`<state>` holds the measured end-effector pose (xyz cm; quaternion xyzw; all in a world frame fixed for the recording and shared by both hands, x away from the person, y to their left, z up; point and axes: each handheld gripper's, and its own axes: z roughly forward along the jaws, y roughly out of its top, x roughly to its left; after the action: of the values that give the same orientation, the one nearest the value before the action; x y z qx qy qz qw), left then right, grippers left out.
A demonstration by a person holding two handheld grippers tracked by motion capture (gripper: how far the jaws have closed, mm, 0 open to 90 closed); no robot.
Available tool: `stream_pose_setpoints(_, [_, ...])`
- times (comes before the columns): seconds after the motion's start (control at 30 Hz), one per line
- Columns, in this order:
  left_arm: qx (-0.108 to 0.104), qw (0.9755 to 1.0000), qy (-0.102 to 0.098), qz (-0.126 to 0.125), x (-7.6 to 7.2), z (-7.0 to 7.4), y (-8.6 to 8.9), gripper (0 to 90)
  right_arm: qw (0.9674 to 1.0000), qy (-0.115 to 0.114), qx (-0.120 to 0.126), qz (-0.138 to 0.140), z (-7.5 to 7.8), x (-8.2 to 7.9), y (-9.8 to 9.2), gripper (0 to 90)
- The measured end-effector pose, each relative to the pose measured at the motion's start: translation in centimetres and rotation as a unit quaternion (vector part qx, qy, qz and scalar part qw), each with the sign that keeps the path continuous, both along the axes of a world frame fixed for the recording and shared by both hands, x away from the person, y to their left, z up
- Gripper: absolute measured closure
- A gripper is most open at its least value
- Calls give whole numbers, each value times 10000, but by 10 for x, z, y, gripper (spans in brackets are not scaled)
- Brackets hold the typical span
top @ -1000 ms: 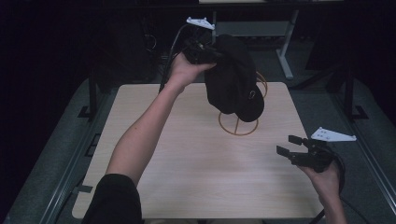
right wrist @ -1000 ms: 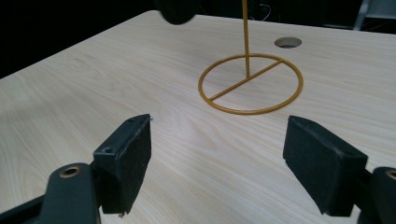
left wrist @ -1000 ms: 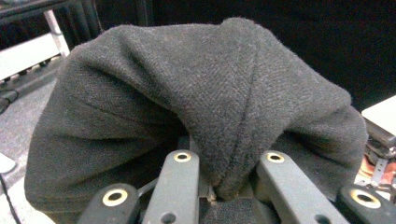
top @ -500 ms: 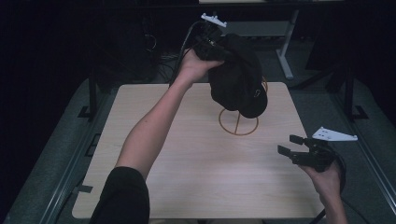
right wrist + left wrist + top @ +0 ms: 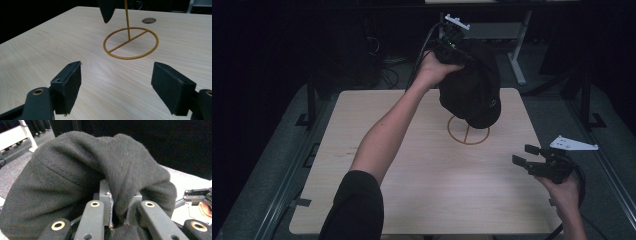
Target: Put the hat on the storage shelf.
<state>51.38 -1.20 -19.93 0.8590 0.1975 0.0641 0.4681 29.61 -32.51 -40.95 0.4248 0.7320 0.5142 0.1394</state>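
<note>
A black cap [image 5: 473, 89] hangs in the air above a gold wire stand [image 5: 468, 131] on the far right part of the wooden table [image 5: 412, 165]. My left gripper [image 5: 451, 46] is raised at the back, shut on a fold of the cap's fabric [image 5: 117, 195]. The stand's round base [image 5: 131, 42] and thin upright rod show in the right gripper view, with the cap's brim tip [image 5: 107, 10] above. My right gripper [image 5: 528, 156] hovers low near the table's right edge, open and holding nothing, its pads [image 5: 70, 85] wide apart.
A round cable hole [image 5: 149, 20] lies in the tabletop behind the stand. A white desk frame [image 5: 512, 35] stands beyond the table's far edge. Dark floor and rails surround the table on both sides.
The left gripper has carried the cap further right and up, over the stand. The right gripper has stayed in place, open.
</note>
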Motion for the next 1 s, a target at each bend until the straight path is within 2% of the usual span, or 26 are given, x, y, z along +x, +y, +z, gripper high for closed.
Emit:
stream_pose_setpoints(0.1, [38,10000,59,-42,2,-3,-12,795,10000,17,-31,22,-1,1,1,239])
stream_pose_setpoints(0.2, [385,9992,75,14,6,-13,-27,762,9999,54,-73,58,-1,2,5,239])
stream_pose_setpoints(0.27, [462,9988,166,40,10,-21,-34,730,9999,87,-116,85,-2,3,6,239])
stream_pose_setpoints(0.43, [357,9991,209,123,14,-24,-36,642,9998,104,-131,88,-4,3,7,239])
stream_pose_setpoints(0.87, [606,9979,-9,229,9,-21,-35,541,9999,112,-126,10,-6,0,4,239])
stream_pose_setpoints(1.0, [560,9981,-3,253,9,-20,-32,511,9999,117,-120,5,-6,0,4,239])
